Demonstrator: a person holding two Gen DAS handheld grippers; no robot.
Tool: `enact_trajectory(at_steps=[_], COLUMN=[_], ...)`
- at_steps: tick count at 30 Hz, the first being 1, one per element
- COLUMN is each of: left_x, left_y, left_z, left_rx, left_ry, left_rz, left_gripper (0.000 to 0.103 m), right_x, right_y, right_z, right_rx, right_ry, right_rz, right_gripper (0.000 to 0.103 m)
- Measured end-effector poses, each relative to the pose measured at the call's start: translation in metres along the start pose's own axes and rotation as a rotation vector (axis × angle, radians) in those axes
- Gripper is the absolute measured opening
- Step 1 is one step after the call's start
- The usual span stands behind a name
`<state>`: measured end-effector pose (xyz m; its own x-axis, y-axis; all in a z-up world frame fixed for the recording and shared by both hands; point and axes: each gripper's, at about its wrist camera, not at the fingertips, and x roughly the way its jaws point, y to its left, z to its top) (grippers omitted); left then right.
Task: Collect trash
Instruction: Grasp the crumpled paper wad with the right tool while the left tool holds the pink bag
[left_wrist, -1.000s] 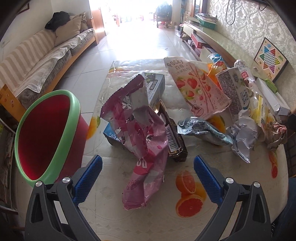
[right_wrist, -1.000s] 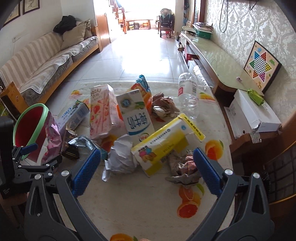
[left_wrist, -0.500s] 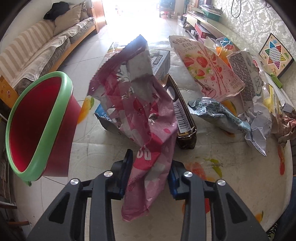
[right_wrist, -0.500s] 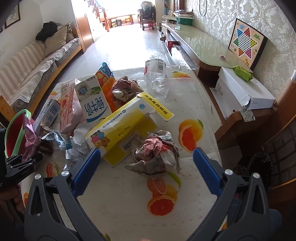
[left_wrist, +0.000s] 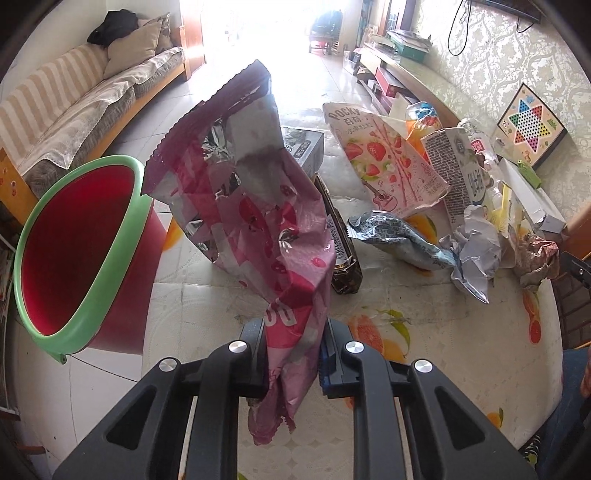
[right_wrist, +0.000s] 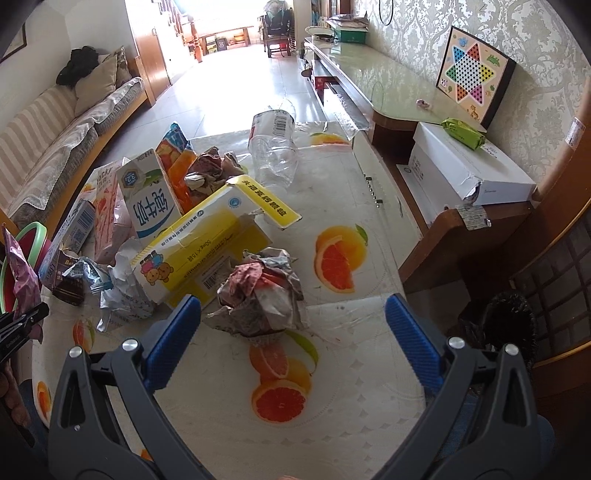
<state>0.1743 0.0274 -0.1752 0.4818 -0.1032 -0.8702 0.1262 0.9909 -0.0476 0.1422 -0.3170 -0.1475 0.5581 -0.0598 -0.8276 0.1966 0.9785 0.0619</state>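
Observation:
My left gripper (left_wrist: 293, 339) has its jaws closing onto the lower end of a crumpled pink foil snack wrapper (left_wrist: 251, 206), and the pads press on it. The wrapper stands up off the table, its torn top beside the red bin with a green rim (left_wrist: 92, 161) at the left table edge. In the right wrist view, my right gripper (right_wrist: 291, 310) stands open just above the table. A crumpled ball of printed paper (right_wrist: 262, 291) lies between and slightly beyond its blue fingers (right_wrist: 173, 343), untouched. The wrapper (right_wrist: 22, 273) and the left gripper (right_wrist: 22, 325) show at that view's far left.
Trash lies across the fruit-print tablecloth (right_wrist: 351, 369): a yellow box (right_wrist: 199, 243), a milk carton (right_wrist: 147, 199), a clear plastic bottle (right_wrist: 273, 147), a Pocky bag (left_wrist: 388, 166), a blue-white wrapper (left_wrist: 399, 240) and a brown box (left_wrist: 341, 258). A wooden cabinet with a white box (right_wrist: 469, 166) stands to the right.
The left gripper went from wide open to shut on the pink wrapper and raised it upright. The right gripper moved right and down, from the yellow box to over the paper ball.

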Motion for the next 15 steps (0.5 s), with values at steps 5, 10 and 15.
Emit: enact_trajectory(at_steps=[5, 10, 15], left_x=[-0.009, -0.022, -0.032], left_y=[-0.006, 0.002, 0.013], left_z=[-0.005, -0.009, -0.013], left_rx=[0.009, -0.032, -0.044], left_ry=[-0.020, -0.061, -0.105], left_rz=[-0.035, -0.087, -0.135], left_gripper=[0.016, 0.015, 0.015], right_x=[0.015, 0.034, 0.045], right_y=[0.010, 0.022, 0.027], right_z=[0.000, -0.002, -0.007], right_rx=[-0.037, -0.083, -0.094], right_ry=[0.016, 0.042, 0.065], right_rz=[0.009, -0.010, 0.005], right_gripper=[0.098, 0.098, 0.083])
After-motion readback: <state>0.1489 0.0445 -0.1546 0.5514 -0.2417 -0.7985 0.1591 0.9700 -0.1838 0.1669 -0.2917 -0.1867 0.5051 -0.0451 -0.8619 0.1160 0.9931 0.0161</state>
